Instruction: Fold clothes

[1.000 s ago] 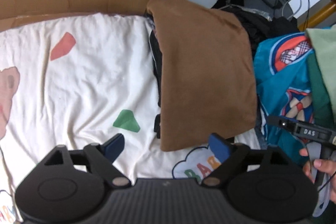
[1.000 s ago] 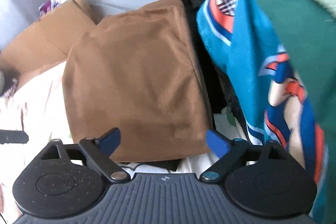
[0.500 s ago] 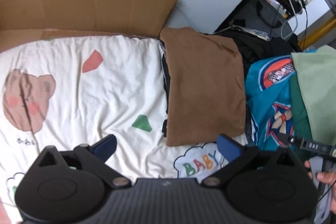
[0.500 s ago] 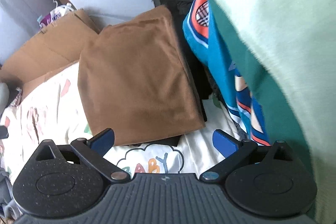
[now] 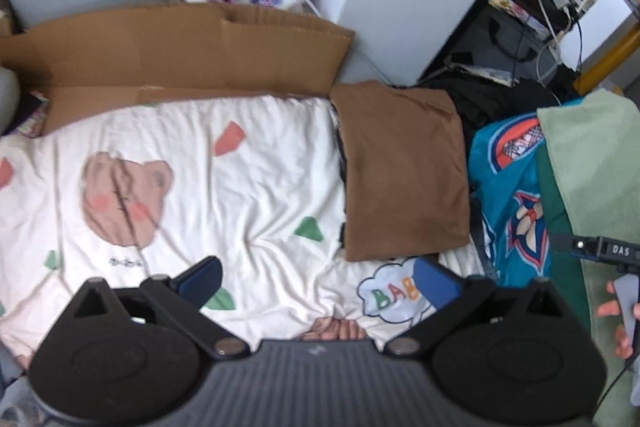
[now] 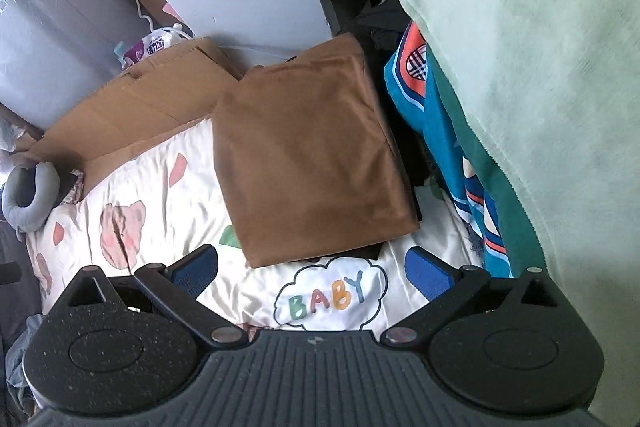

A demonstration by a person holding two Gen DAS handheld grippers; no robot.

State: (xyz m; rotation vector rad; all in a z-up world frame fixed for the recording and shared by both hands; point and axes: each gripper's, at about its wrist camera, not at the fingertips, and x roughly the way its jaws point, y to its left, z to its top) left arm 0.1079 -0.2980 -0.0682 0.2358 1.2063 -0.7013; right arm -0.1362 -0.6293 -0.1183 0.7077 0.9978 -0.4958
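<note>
A folded brown garment (image 5: 404,171) (image 6: 312,155) lies flat at the right side of the cream printed sheet (image 5: 224,187) (image 6: 172,203), on top of a dark folded piece whose edge shows underneath. My left gripper (image 5: 318,281) hangs high above the sheet, open, with nothing between its blue pads. My right gripper (image 6: 312,269) is also open and empty, above the "BABY" cloud print (image 6: 328,297). The brown garment lies just beyond both pairs of fingertips, untouched. A hand holding the right gripper (image 5: 612,255) shows at the right edge of the left wrist view.
A pile of unfolded clothes lies to the right: a teal printed garment (image 5: 516,203) (image 6: 440,131) and a pale green one (image 5: 600,163) (image 6: 540,87). Flattened cardboard (image 5: 172,55) stands behind the sheet, with bottles behind it. A grey neck pillow (image 6: 28,199) sits at the left. Dark bags lie behind the brown garment.
Both grippers have risen well away from the folded brown garment, so much more of the sheet and room shows. Their jaws opened slightly wider. The garment stays where it lay.
</note>
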